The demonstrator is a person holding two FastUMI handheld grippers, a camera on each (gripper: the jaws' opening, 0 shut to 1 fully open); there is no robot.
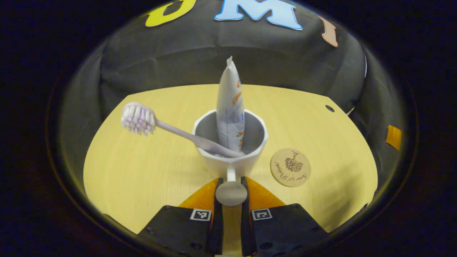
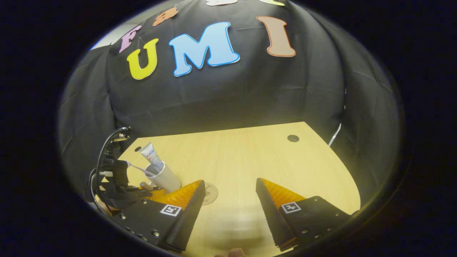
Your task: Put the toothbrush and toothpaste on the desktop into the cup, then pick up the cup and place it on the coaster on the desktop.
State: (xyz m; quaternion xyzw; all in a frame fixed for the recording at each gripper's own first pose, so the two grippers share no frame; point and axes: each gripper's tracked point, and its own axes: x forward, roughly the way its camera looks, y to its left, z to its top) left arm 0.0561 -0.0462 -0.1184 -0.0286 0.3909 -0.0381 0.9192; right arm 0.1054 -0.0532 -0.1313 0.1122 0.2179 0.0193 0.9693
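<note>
Holding the cup [image 1: 230,144] by its handle [image 1: 231,192], the left gripper [image 1: 231,194] has its two fingers pressed on the round knob of the handle, one on each side. That looks like a good way to hold it, because the handle sticks out toward the gripper and the cup can stay upright.

The toothpaste [image 1: 230,110] stands tall in the cup with its flat end up. The toothbrush [image 1: 167,126] leans in the cup too, with its bristles out over the rim to the left. Both need to stay in, so I think the cup must be kept level when it moves. The toothbrush leans far out and could tip or slip if the cup tilts.

The coaster [image 1: 290,167] lies flat on the table [image 1: 135,178], just beside the cup on its right. The cup is not on it yet. I cannot tell if the cup sits on the table or is a little bit off it. So the first part of the job looks done, and the last part is left: carry the cup over and set it down on the coaster.

The right gripper [image 2: 230,200] is spread wide with nothing between its fingers. It hangs over bare table, well apart from the cup. From the right gripper view, the cup [image 2: 166,178] and the left gripper [image 2: 142,194] sit far off to the left. Staying back there keeps it out of the way.
</note>
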